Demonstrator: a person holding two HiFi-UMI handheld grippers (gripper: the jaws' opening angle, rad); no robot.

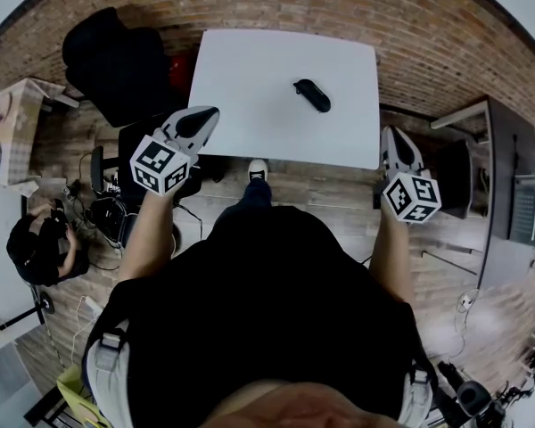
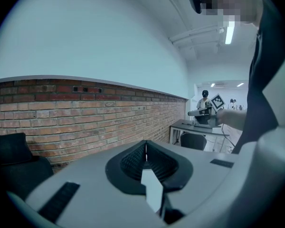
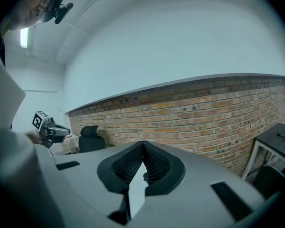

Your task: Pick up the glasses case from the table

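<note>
Glasses case (image 1: 311, 94): black, slightly glossy, oblong with rounded ends, looks closed. It lies flat on the white counter (image 1: 250, 96), upper centre of the head view and a bit right of the counter's middle. It sits on a diagonal, one end toward upper left, the other toward lower right. Nothing is touching it, and it's the only thing on that counter. Any logo or print on it is too small to read.

Left gripper (image 1: 199, 121): fingers together, nothing between them. In the head view its tip overlaps the counter's lower left corner, well apart from the case. Right gripper (image 1: 394, 139): fingers together too, nothing between them, just off the counter's lower right corner, also well apart from the case. Neither gripper view shows the case; both look over their closed fingers at a brick wall (image 3: 204, 113).

Markings: the only ones I can make out are black-and-white square marker patterns on the left cube (image 1: 163, 165) and the right cube (image 1: 411, 196). Those are codes, not text.

Surroundings: black chair (image 1: 116, 61) at upper left, cardboard box (image 1: 13, 132) at the left edge, dark desk (image 1: 508, 168) at right, wood floor (image 1: 321, 190) below the counter.
</note>
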